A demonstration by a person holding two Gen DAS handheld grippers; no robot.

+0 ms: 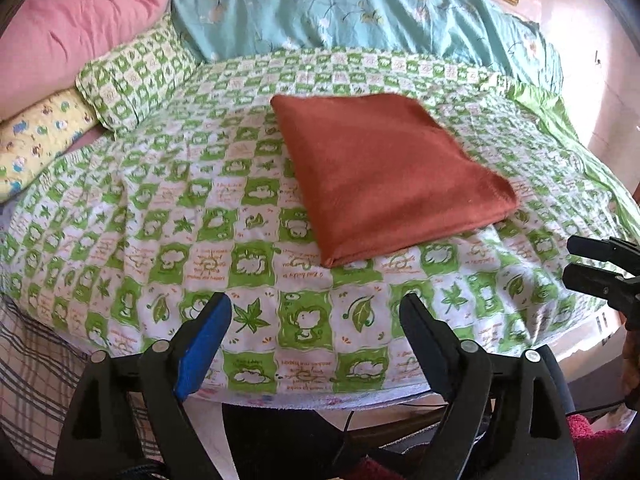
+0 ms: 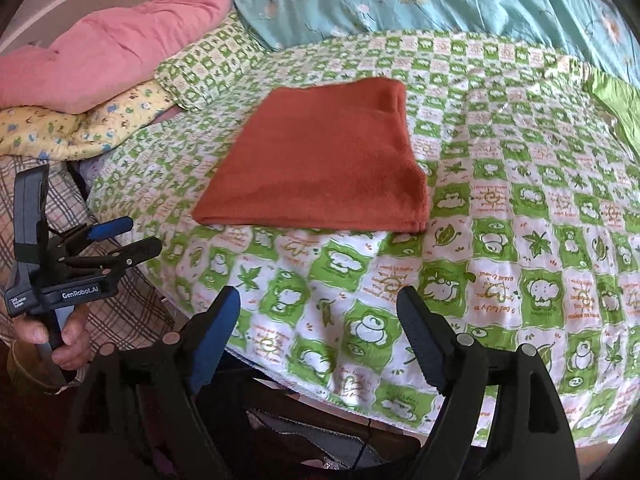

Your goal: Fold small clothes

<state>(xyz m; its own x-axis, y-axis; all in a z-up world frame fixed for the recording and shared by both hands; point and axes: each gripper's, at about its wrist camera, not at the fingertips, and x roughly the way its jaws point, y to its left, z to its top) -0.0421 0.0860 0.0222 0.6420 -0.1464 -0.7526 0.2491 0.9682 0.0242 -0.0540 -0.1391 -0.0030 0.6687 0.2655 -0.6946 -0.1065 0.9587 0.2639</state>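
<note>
Rust-brown folded cloth (image 1: 390,172): lies flat on the green-and-white checked bedsheet (image 1: 168,216), ahead of both sets of jaws and touching neither. Left gripper (image 1: 316,316): jaws released, empty, body lettered "GenRobot.AI" in the right wrist view. Right gripper (image 2: 320,312): jaws spread, empty; sheet's print too distorted to read

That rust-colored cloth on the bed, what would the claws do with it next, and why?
Probably bring the left claw forward to the rust cloth's near corner. Both claws, the right claw too, hang open and empty short of it, and the cloth lies flat on the green checkered sheet, seemingly folded already.
</note>
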